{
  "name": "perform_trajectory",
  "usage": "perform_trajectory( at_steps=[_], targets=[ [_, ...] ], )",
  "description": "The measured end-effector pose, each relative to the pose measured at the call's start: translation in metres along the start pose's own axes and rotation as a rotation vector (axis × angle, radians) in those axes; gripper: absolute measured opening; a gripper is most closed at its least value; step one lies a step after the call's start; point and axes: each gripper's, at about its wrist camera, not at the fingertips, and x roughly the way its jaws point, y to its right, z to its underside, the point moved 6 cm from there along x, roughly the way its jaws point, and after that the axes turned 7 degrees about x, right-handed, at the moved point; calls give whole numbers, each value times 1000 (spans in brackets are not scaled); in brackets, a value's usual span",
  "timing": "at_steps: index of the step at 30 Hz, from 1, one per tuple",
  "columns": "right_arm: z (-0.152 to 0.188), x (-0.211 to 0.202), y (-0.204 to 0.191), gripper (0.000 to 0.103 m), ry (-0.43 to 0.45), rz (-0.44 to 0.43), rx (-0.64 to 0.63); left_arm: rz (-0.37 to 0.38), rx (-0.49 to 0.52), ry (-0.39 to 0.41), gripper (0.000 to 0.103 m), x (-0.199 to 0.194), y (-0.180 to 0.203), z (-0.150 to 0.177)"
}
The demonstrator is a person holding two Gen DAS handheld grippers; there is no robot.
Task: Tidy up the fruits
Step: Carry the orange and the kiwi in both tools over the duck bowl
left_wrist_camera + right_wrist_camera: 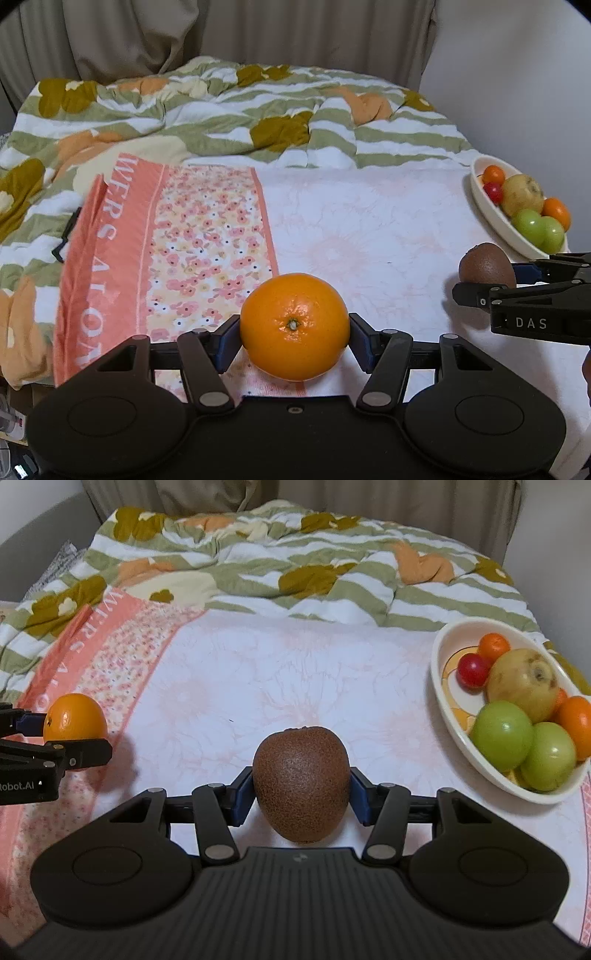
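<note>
Bowl already holds several fruits; left claw grips the orange, right claw grips the kiwi, both unplaced.

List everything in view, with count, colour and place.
orange: 1, orange, between the left gripper's pads
kiwi: 1, brown, between the right gripper's pads
bowl: 1, cream oval, right side of the towel
green fruits: 2, green, near end of bowl
pear-like fruit: 1, yellow, middle of bowl
small orange fruits: at least 2, in bowl
small red fruit: 1, far end of bowl
towel: 1, white and pink floral, on bed
quilt: 1, green-striped, behind towel
left gripper: black, blue pads
right gripper: black, blue pads
</note>
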Motion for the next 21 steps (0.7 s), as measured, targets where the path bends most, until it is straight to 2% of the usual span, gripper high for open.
perform_trajectory(
  at_steps=[11,21],
  targets=[
    [8,-64,5,68,93,30,59,25,34,88,64,-46,17,2],
    [32,-126,26,68,158,104,136,85,102,177,64,-78,48,-6]
  ],
)
